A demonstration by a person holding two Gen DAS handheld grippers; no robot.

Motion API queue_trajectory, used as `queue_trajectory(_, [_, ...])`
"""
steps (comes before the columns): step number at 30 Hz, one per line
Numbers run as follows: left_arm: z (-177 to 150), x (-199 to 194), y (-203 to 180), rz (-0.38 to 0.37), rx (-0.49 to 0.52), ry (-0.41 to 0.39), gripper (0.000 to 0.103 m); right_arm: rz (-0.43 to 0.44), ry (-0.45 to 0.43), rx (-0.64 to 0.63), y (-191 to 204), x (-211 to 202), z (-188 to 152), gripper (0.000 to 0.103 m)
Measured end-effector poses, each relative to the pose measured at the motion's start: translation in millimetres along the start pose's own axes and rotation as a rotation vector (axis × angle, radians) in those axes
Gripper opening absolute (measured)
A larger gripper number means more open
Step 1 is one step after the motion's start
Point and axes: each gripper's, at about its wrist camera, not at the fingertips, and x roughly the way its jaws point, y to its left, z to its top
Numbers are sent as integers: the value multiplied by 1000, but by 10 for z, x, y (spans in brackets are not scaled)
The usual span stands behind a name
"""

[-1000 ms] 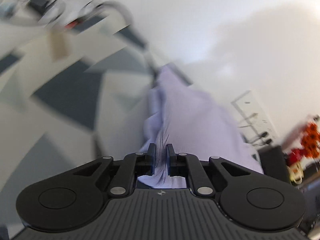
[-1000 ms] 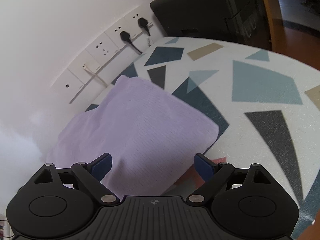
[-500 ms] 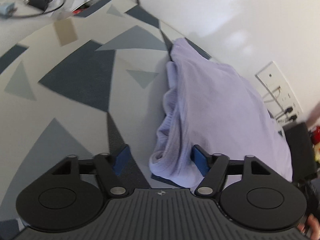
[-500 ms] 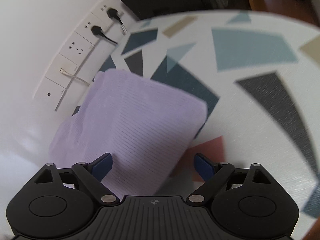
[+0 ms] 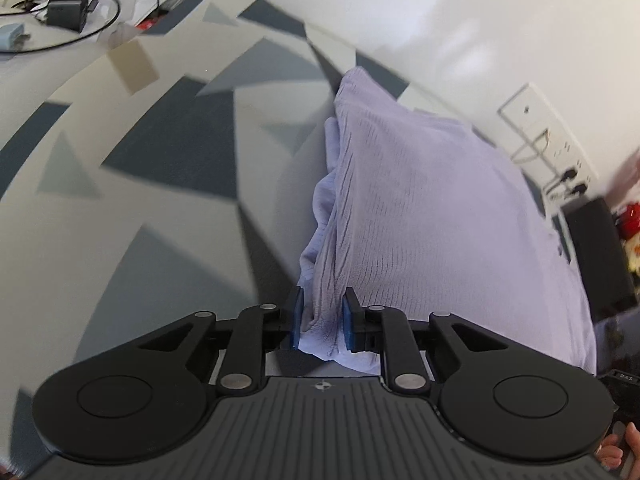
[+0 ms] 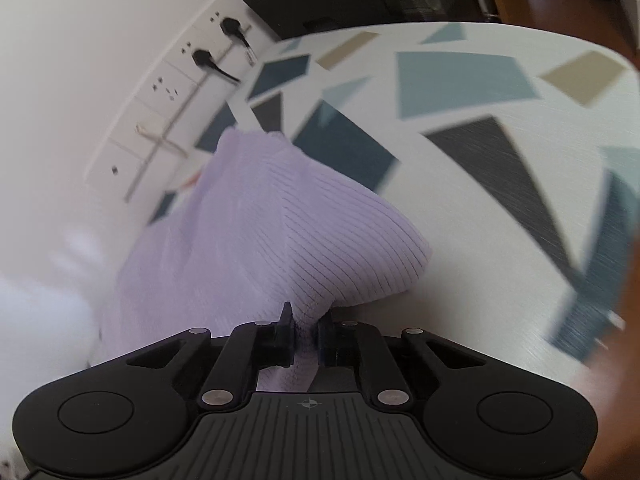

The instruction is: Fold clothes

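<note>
Table [image 5: 168,168] with gray and blue shapes on it fills most of both views, and it runs up to a white wall [image 5: 460,20] with plugs [image 6: 208,60] in it. On the table, close to the wall, lies the purple cloth [image 5: 432,208]. It is already a small, thick pile with many layers, so I think most of the folding is done. It is not flat yet, though. Its near edges are bunched and lifted.

The left gripper [image 5: 320,318] has just been closing its jaws, and now they squeeze a fat bunch of the cloth's near corner. The right gripper [image 6: 305,330] has just been closing too. Its jaws are almost together and pinch a thin bit of the other near edge, which pulls the cloth up into a hump.

What is left, I guess, is one more fold and then laying it down smooth. Far off in the left view, some wires [image 5: 72,4] sit on the table.
</note>
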Motion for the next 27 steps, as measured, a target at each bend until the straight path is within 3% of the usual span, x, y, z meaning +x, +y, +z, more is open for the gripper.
queue_trajectory(2, [-61, -25, -26, 37, 35, 38, 32, -63, 26, -1, -55, -107, -100, 13])
queue_trajectory(3, [-74, -48, -60, 60, 62, 45, 37, -95, 39, -2, -82, -161, -149, 28])
queue_trajectory(4, [-75, -70, -103, 92, 90, 51, 51, -109, -8, -19, -49, -258, -176, 50])
queue_trajectory(5, [-62, -102, -161, 125, 119, 47, 64, -122, -57, -36, -13, -358, -202, 61])
queue_trajectory(7, [-45, -179, -297, 189, 187, 25, 70, -148, -156, -71, 59, -557, -253, 102])
queue_trajectory(9, [-7, -241, -473, 210, 275, -17, 83, -174, -256, -106, 131, -756, -305, 102])
queue_trajectory(10, [23, -250, -533, 209, 306, -37, 95, -149, -286, -170, 212, -764, -284, 102])
queue_trajectory(11, [68, -240, -576, 215, 324, -66, 100, -121, -315, -237, 294, -767, -261, 102])
queue_trajectory(13, [224, -119, -616, 211, 328, -83, 100, -63, -309, -354, 446, -628, -135, 102])
queue_trajectory(16, [494, 206, -664, 197, 301, -42, 101, 13, -186, -392, 541, -249, 176, 102])
queue_trajectory(19, [670, 495, -730, 209, 290, -2, 101, 17, -51, -370, 563, 172, 511, 102])
queue_trajectory(24, [758, 785, -844, 240, 336, 18, 101, -41, -44, -372, 532, 569, 848, 102])
queue_trajectory(27, [808, 947, -835, 242, 328, 52, 103, -46, 24, -413, 498, 833, 951, 102])
